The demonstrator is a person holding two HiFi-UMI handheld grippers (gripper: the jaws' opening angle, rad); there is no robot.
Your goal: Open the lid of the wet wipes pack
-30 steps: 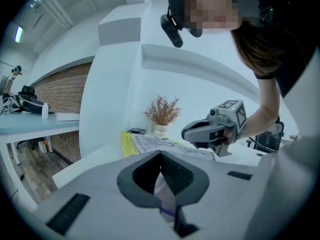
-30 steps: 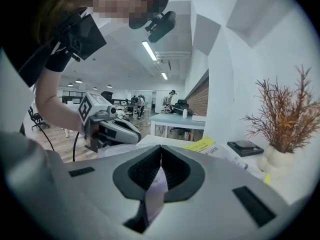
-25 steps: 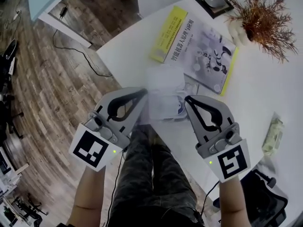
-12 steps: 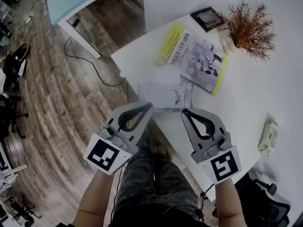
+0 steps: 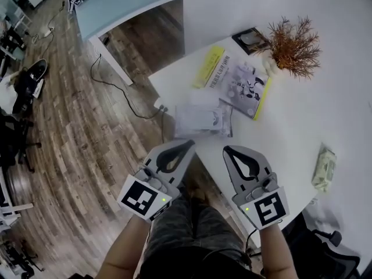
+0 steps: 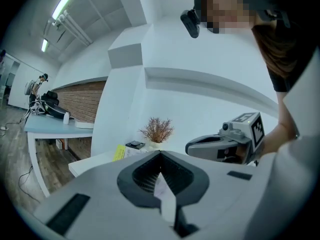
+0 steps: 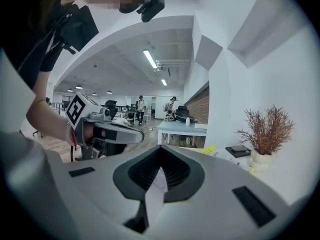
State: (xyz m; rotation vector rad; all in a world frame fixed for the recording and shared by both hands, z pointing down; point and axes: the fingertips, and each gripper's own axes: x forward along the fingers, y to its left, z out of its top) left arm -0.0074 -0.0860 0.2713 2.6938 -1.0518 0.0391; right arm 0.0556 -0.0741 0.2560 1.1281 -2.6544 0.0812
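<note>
A white, crinkled wipes pack (image 5: 203, 120) lies flat near the corner of the white table (image 5: 302, 121). Both grippers hang in front of the person's body, short of the table edge and apart from the pack. My left gripper (image 5: 187, 146) is shut with nothing in it, its tip toward the pack's near left side. To its right, my right gripper (image 5: 228, 151) is also shut and empty. In the left gripper view the left gripper (image 6: 161, 154) points over the table, and the right gripper (image 6: 220, 146) shows beside it. The right gripper view shows the right gripper (image 7: 161, 146) with jaws together.
A book with a yellow spine (image 5: 238, 81) lies behind the pack. A dried plant in a white vase (image 5: 292, 45) and a black square object (image 5: 251, 38) stand further back. A greenish pack (image 5: 324, 168) lies at the table's right. A cable (image 5: 110, 80) runs over the wooden floor.
Both grippers have drawn back from the white pack toward the person's body and risen. The pack has stayed where it was; both grippers remain shut.
</note>
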